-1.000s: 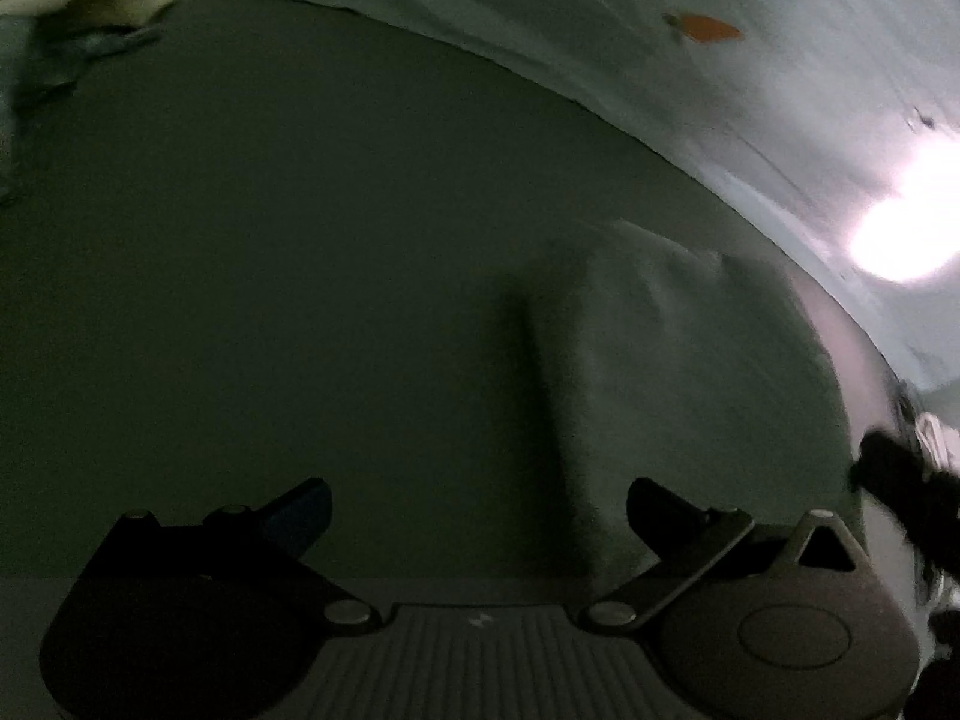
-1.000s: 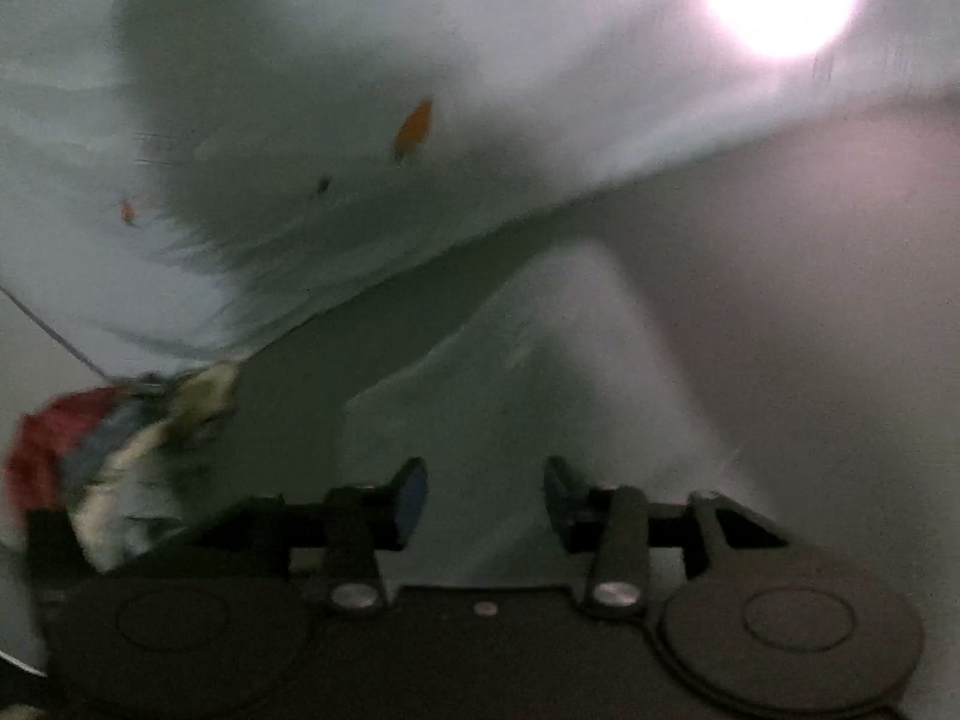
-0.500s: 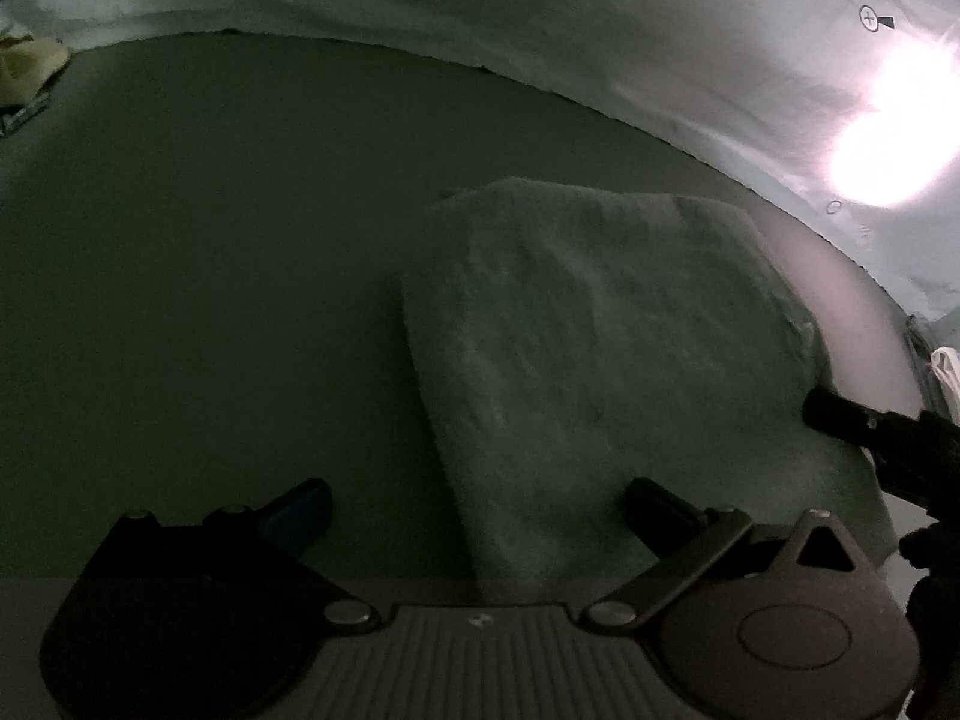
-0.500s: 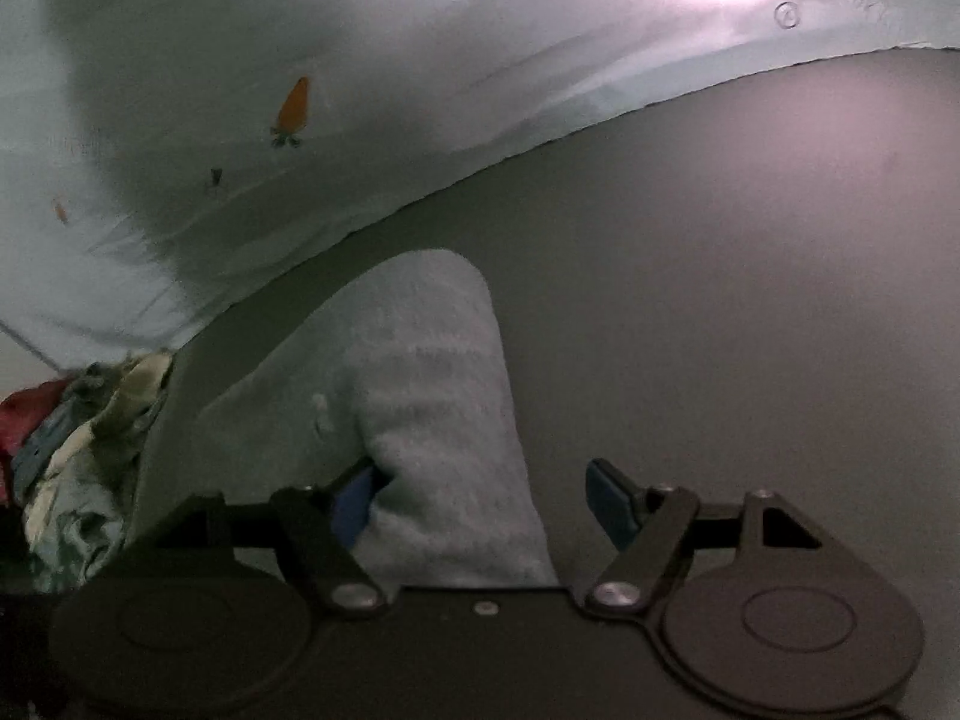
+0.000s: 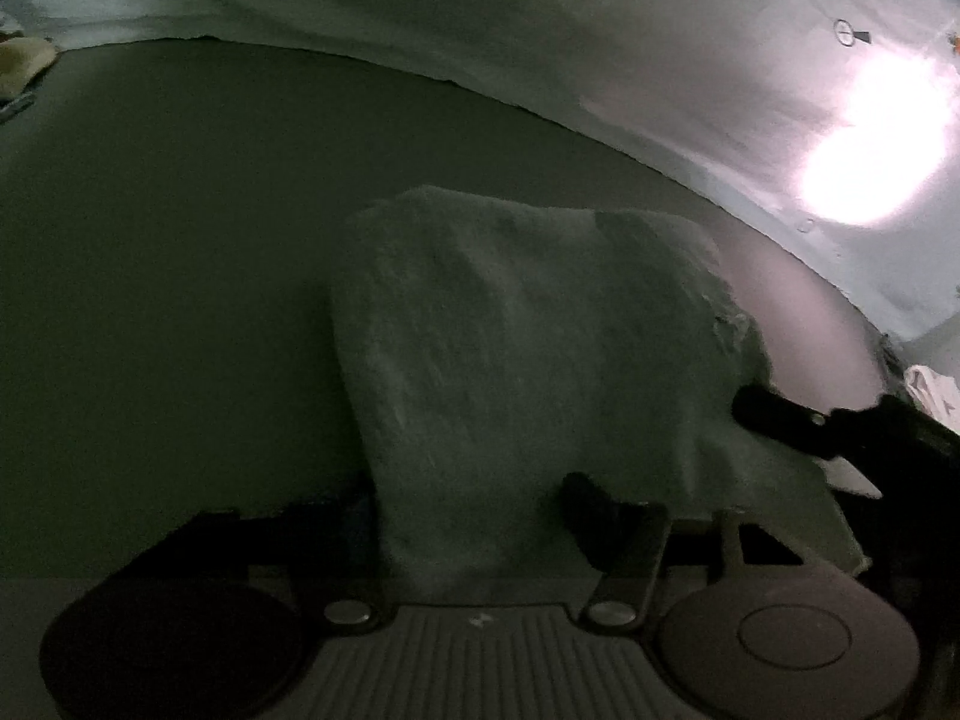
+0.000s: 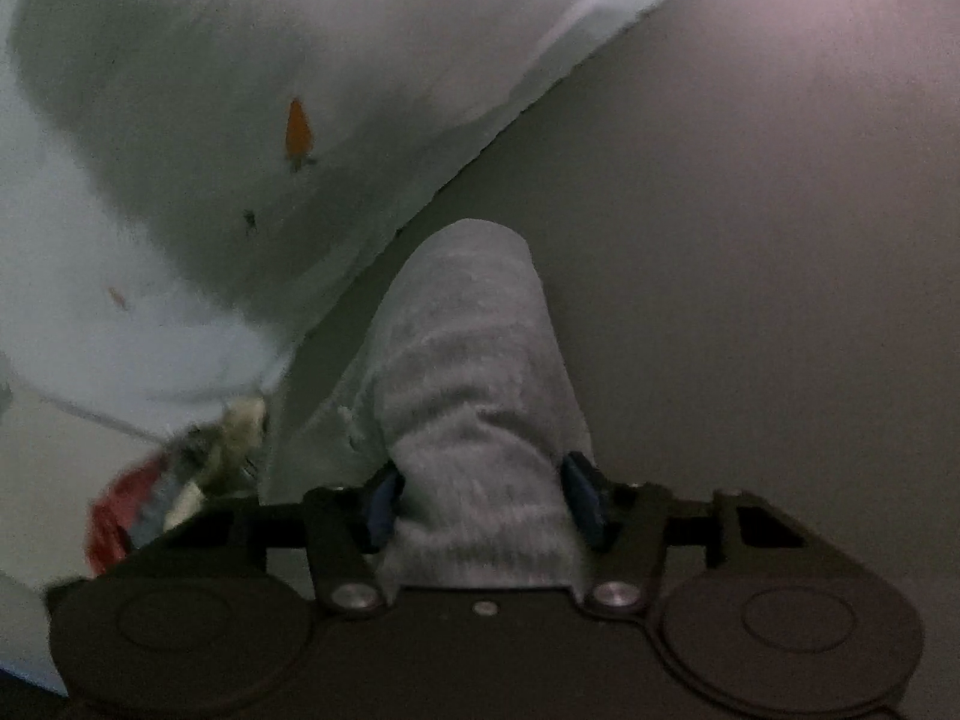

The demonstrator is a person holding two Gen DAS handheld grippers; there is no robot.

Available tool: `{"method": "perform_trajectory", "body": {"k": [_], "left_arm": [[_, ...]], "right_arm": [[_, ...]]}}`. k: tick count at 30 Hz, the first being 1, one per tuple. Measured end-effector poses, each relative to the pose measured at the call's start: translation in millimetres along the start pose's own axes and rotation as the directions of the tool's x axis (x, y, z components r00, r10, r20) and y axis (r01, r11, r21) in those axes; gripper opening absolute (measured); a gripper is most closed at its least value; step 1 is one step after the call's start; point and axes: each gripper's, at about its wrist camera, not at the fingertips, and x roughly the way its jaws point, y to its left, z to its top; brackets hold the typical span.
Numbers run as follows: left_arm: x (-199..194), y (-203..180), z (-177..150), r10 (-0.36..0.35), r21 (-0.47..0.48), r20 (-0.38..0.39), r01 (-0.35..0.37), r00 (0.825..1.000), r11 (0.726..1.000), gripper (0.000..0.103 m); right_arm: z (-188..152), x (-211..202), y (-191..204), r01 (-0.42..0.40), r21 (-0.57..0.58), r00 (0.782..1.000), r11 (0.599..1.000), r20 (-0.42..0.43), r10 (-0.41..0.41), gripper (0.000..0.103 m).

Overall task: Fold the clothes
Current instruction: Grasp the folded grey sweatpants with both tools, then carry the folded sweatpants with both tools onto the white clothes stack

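Left gripper (image 5: 474, 516): jaws closing, near edge of the folded grey towel (image 5: 528, 348) lies between the fingers, rest spread ahead on the dark table (image 5: 180, 240). Firm pinch cannot be told; left pad hidden. Right gripper (image 6: 483, 495): jaws closing, bunched towel (image 6: 474, 372) fills the gap between the blue pads (image 6: 384, 501), contact looks made. Both layers should be caught before lifting; corners should be raised together and level so the fold stays aligned. Clothes pile (image 6: 180, 480) sits left of the right gripper.
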Motion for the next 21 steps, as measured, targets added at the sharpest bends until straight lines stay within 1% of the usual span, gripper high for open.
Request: {"method": "perform_trajectory", "body": {"k": [1,2,3,4,5,6,8,10,11,13,14,16,18,20,21], "left_arm": [[0.3,0.9,0.6,-0.011,-0.026,-0.011,0.011,1.000,1.000,0.031],[1.7,2.9,2.2,-0.041,-0.066,-0.030,0.039,0.999,0.997,0.022],[2.6,4.7,3.0,-0.067,-0.107,-0.041,0.062,0.997,0.992,0.022],[3.0,6.4,2.9,-0.087,-0.149,-0.044,0.080,0.995,0.986,0.021],[0.6,5.9,2.4,-0.112,-0.168,-0.042,0.103,0.993,0.980,0.019],[-4.3,3.4,1.8,-0.139,-0.166,-0.037,0.131,0.990,0.977,0.019],[-19.3,-3.3,-1.2,-0.197,-0.160,-0.015,0.192,0.980,0.968,0.018],[-39.6,-12.6,-5.9,-0.253,-0.149,0.011,0.252,0.967,0.956,0.018],[-50.2,-18.3,-8.3,-0.270,-0.131,0.023,0.270,0.963,0.954,0.018],[-72.1,-30.9,-12.9,-0.311,-0.076,0.050,0.314,0.949,0.946,0.018],[-83.5,-38.0,-15.4,-0.340,-0.051,0.063,0.343,0.938,0.938,0.018],[-102.9,-54.4,-19.6,-0.399,-0.004,0.084,0.400,0.913,0.916,0.018],[-119.0,-75.5,-24.6,-0.451,0.059,0.092,0.447,0.888,0.892,0.018],[-131.4,-102.1,-33.0,-0.505,0.124,0.077,0.494,0.860,0.860,0.018],[-133.9,-117.2,-38.5,-0.533,0.150,0.055,0.521,0.844,0.840,0.018]], "right_arm": [[-3.4,0.0,-4.6,-0.042,0.057,0.999,0.997,-0.003,0.043,0.046],[-8.5,0.3,-9.3,-0.086,0.121,0.996,0.989,0.000,0.087,0.043],[-14.4,0.8,-13.3,-0.125,0.184,0.992,0.975,0.010,0.125,0.038],[-21.0,1.9,-17.6,-0.166,0.256,0.986,0.952,0.028,0.164,0.034],[-29.7,1.2,-21.0,-0.209,0.324,0.978,0.923,0.056,0.202,0.033],[-39.3,-0.5,-23.8,-0.252,0.386,0.968,0.887,0.088,0.237,0.030],[-59.5,-10.0,-23.7,-0.323,0.464,0.946,0.825,0.160,0.281,0.029],[-78.7,-23.3,-20.6,-0.403,0.524,0.915,0.750,0.233,0.328,0.029],[-85.4,-32.5,-16.9,-0.436,0.534,0.900,0.724,0.259,0.350,0.029],[-89.8,-56.3,-8.1,-0.479,0.513,0.878,0.712,0.294,0.379,0.029],[-91.3,-69.9,-3.9,-0.501,0.497,0.865,0.709,0.317,0.389,0.029],[-95.8,-99.0,2.8,-0.543,0.467,0.837,0.698,0.365,0.407,0.029],[-105.7,-132.5,7.9,-0.588,0.435,0.800,0.682,0.435,0.412,0.029],[-117.3,-166.6,11.1,-0.617,0.404,0.766,0.675,0.503,0.399,0.029],[-123.0,-184.8,11.5,-0.624,0.390,0.752,0.677,0.533,0.387,0.029]]}}
